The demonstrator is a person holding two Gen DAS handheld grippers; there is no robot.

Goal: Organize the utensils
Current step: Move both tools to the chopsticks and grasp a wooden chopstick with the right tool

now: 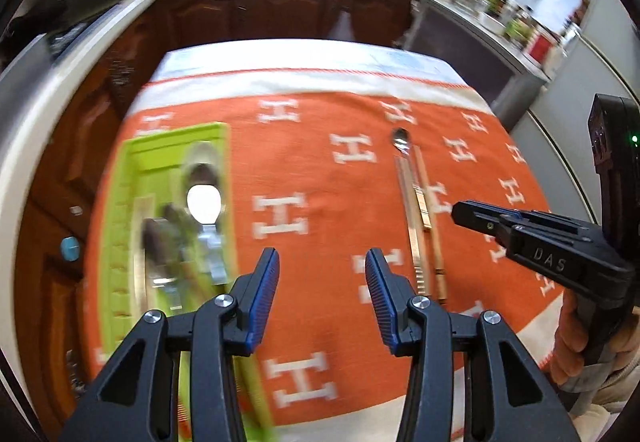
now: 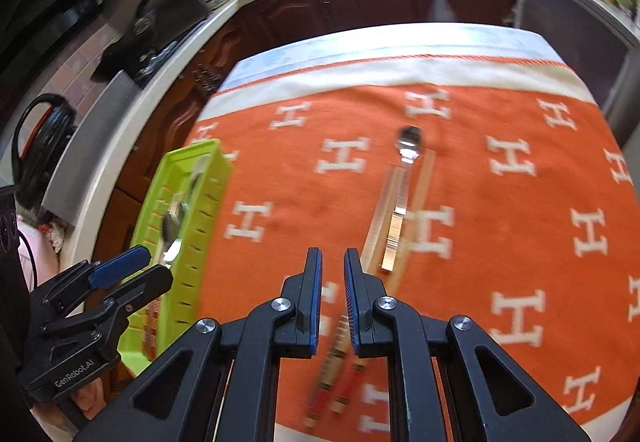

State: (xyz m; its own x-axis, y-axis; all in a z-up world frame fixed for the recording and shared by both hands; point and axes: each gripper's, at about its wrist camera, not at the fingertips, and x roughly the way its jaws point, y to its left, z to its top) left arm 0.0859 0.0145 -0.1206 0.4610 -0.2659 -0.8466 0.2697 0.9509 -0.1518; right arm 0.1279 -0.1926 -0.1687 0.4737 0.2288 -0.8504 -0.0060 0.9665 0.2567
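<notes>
The spoon [image 2: 408, 146] is lying bowl-away on the orange cloth [image 2: 304, 194], near the middle of the table, with a pair of chopsticks [image 2: 390, 218] resting alongside and partly crossing its handle. These pieces are sitting loose on the cloth, well apart from the green tray [image 1: 120, 226], so they appear to be the items still awaiting sorting.

The green tray is standing at the cloth's left edge and is already holding several metal utensils [image 1: 200, 198], blurred but reading as spoons lying lengthwise in its compartments. That arrangement suggests the tray is serving as the destination.

The right gripper [image 2: 333, 262] is hovering above the near ends of the chopsticks with its blue pads drawn nearly together and nothing between them; a narrow gap is showing. Judged from its position, it is lining up for a thin item.

The left gripper [image 1: 322, 262] is hanging between the tray and the loose pieces, jaws partly apart and gripping nothing. It is pointing down at bare cloth beside the tray, most likely standing clear of the tray.

Both views are motion-blurred, so fine contact cannot be confirmed.
</notes>
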